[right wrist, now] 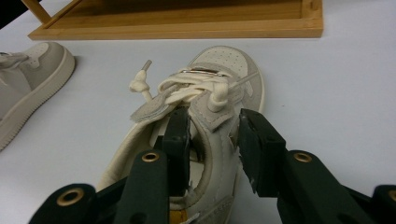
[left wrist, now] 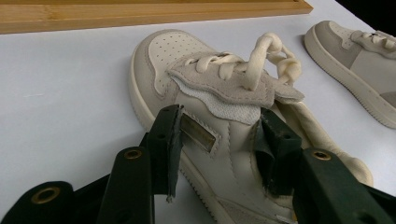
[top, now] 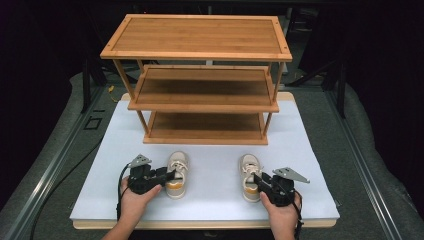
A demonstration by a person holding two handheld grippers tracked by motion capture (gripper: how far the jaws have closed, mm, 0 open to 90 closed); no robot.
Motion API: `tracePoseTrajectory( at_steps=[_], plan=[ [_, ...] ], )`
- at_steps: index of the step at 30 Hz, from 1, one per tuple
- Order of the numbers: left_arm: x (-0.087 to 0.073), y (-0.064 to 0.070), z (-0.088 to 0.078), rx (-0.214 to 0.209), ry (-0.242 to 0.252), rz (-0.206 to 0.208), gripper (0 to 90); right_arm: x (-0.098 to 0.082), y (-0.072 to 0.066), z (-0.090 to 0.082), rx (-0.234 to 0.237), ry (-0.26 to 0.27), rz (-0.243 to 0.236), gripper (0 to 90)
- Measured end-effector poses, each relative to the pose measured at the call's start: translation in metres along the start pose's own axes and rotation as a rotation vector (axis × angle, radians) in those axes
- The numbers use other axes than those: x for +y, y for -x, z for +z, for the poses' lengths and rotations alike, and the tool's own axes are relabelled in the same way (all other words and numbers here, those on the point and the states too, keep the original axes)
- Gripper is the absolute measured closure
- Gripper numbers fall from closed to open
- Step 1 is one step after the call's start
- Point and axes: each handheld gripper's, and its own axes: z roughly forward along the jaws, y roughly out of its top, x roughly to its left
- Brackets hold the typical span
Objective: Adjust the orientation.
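Left claw (top: 172, 176): jaws wide, straddling side wall of left sneaker (top: 177, 174); pads at leather, firm grip not confirmed. Right claw (top: 256, 180): one jaw inside collar of right sneaker (top: 248, 176), other outside, gap visible, not clamped. Both sneakers on white table (top: 210, 200), w/ toes twd bamboo shoe rack (top: 202, 80). Rack shelves bare; lift & shelving both remain.

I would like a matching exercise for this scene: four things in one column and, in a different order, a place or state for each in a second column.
1. left gripper
2. right gripper
3. wooden shelf rack
4. white table top

a. stands behind both shoes
b. lies under the shoes
c. astride the left shoe
d. one jaw inside the right shoe

Pairs: 1-c, 2-d, 3-a, 4-b
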Motion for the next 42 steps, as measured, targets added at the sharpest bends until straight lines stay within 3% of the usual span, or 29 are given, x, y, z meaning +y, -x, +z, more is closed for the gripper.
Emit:
tracePoseTrajectory(
  at_steps=[8,13,21,30,42],
  plan=[
    [0.0,0.014,0.008,-0.025,-0.006,0.008,55.1,0.001,-0.034,0.014,0.043,-0.022,-0.026,64.7],
    [0.0,0.018,0.011,-0.028,0.0,0.005,55.1,0.002,-0.047,0.02,0.065,-0.029,-0.043,64.7],
    [0.001,0.023,0.015,-0.039,-0.007,0.011,55.1,0.003,-0.07,0.035,0.087,-0.018,-0.024,64.7],
    [0.001,0.028,0.018,-0.049,-0.009,0.014,55.1,0.003,-0.082,0.043,0.108,-0.013,0.007,64.4],
    [0.0,0.033,0.021,-0.056,-0.011,0.012,55.1,0.002,-0.088,0.044,0.145,-0.018,0.029,63.8]
  ],
)
